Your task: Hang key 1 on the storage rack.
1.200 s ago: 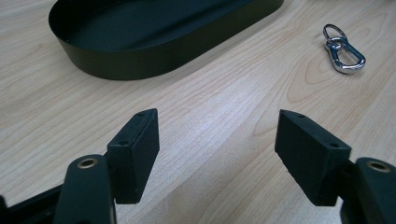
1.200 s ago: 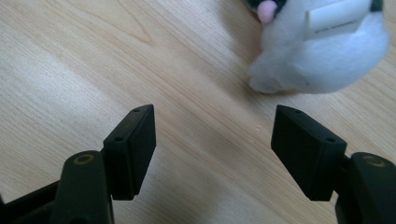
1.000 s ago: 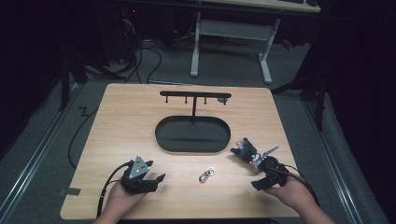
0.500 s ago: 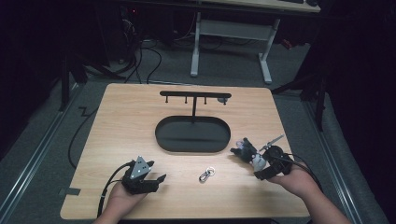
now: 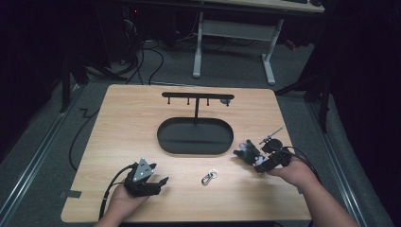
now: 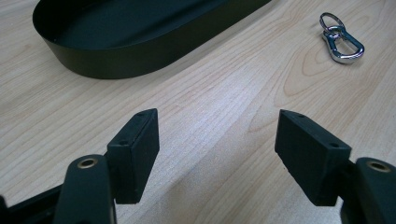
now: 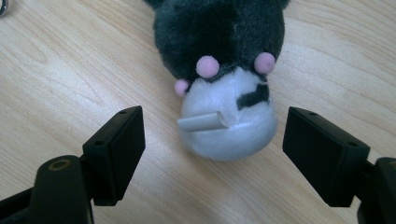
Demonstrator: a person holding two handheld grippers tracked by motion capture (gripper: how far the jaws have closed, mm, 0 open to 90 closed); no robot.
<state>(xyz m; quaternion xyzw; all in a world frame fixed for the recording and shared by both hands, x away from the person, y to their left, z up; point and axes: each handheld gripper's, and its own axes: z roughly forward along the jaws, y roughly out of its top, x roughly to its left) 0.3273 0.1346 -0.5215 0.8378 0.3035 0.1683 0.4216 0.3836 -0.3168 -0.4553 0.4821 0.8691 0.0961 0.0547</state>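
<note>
A small plush toy [image 7: 224, 74], dark grey with a white end and pink dots, lies on the wooden table [image 5: 127, 127] at the right. My right gripper [image 7: 212, 149] is open, its jaws standing either side of the toy's white end without touching it. In the high view the plush toy [image 5: 249, 152] sits just left of my right gripper [image 5: 257, 161]. My left gripper [image 6: 217, 154] is open over bare wood, near the front left of the table [image 5: 161, 182]. A silver keyring clasp [image 6: 341, 39] lies ahead of it; the clasp [image 5: 209, 177] is between the two grippers.
A black oval tray [image 5: 195, 135] with a T-shaped hook stand [image 5: 196, 98] sits mid-table. The tray's wall [image 6: 140, 65] is ahead and left of my left gripper. Cables and desk legs are on the floor beyond the table.
My right gripper has moved left and forward toward the plush toy, bringing its jaws around the toy's near end. The left gripper has stayed put.
</note>
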